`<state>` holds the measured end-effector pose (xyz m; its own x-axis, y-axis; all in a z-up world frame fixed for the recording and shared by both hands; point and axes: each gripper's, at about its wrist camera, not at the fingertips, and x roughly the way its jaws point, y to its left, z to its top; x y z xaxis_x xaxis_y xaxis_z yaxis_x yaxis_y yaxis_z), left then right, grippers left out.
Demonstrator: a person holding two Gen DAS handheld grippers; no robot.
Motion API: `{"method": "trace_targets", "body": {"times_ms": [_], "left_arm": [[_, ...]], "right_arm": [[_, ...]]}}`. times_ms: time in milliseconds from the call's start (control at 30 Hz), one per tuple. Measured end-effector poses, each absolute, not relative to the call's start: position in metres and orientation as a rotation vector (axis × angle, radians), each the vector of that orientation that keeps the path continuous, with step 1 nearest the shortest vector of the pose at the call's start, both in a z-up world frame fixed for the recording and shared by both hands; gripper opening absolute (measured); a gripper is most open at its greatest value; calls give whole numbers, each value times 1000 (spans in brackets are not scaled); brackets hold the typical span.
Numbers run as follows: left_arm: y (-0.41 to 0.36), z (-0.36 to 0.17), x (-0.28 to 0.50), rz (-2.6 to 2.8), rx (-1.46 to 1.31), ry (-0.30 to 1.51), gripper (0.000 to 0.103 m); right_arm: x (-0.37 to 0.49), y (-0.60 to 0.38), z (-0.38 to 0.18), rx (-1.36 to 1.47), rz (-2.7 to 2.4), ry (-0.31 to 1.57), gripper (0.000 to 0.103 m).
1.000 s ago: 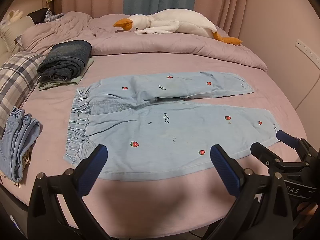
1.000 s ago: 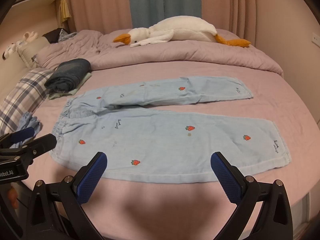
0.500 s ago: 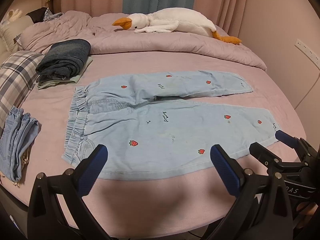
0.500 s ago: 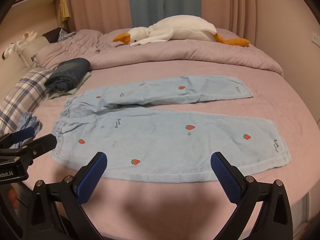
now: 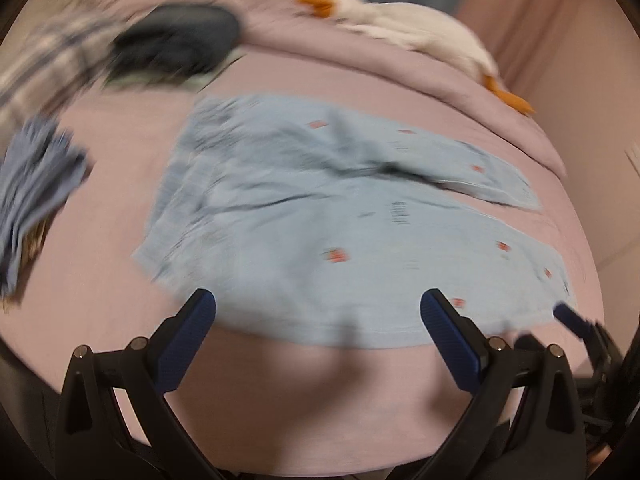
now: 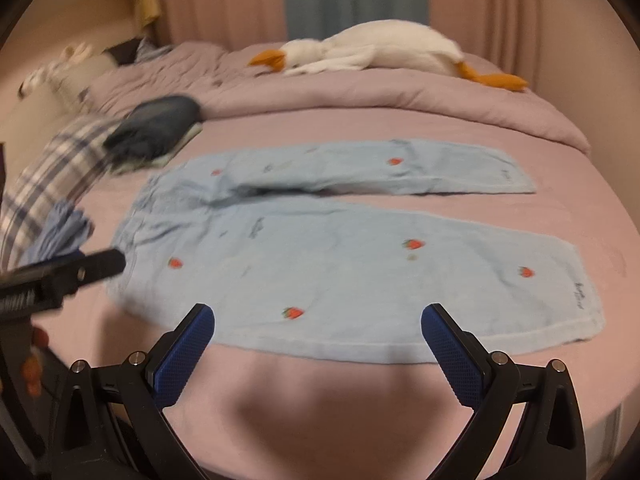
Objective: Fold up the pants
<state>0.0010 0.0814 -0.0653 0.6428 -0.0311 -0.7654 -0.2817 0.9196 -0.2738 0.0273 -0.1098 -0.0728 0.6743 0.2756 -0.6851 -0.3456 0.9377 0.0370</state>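
Light blue pants (image 6: 340, 248) with red strawberry prints lie spread flat on the pink bed, waistband to the left, both legs stretching right. The left wrist view is blurred but shows the same pants (image 5: 320, 216). My left gripper (image 5: 318, 338) hovers open over the pants' near edge, closer to the waistband end. My right gripper (image 6: 318, 340) is open just short of the near leg's lower edge. Neither holds anything. The right gripper's tips (image 5: 572, 320) show at the lower right of the left wrist view, and the left gripper (image 6: 80, 270) crosses the right wrist view's left side.
A folded dark denim stack (image 6: 156, 128) sits beyond the waistband, beside a plaid pillow (image 6: 52, 172). Another light blue garment (image 5: 36, 184) lies at the left edge. A white goose plush (image 6: 372, 52) rests on the bunched quilt (image 6: 400, 100) at the back.
Both grippers have moved forward toward the pants. The left one swung sharply, blurring its view and tilting the scene; the pants look larger now. Both stay open.
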Motion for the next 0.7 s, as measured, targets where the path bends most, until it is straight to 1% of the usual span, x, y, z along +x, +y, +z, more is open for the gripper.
{"method": "trace_targets", "body": {"times_ms": [133,233,400,467,533,567,600,633,667,700], "left_arm": [[138,-96,-13,235,-565,867,103],[165,-114,-25,269,-722,880,103],[175,-136,-22,233,-891,878,102],[177,-131,-16,241,-890,825,102],[182,-129,-9,266,-920,805,98],[186,-131,-13,280,-923,788,92],[188,-130,-12,293,-929,780,75],[191,-128,-10,300,-927,779,61],[195,-130,-11,307,-918,787,39],[198,-133,-11,316,-915,795,32]], "right_arm": [[28,-84,-91,-195,401,835,103],[23,-61,-100,-282,469,844,103],[10,-19,-117,-465,591,721,103],[9,-5,-127,-523,611,696,103],[8,6,-135,-560,619,674,102],[8,11,-138,-580,614,657,100],[7,15,-140,-601,614,644,96],[6,20,-143,-627,616,627,94],[6,23,-145,-660,611,608,89],[5,28,-147,-679,604,589,83]]}}
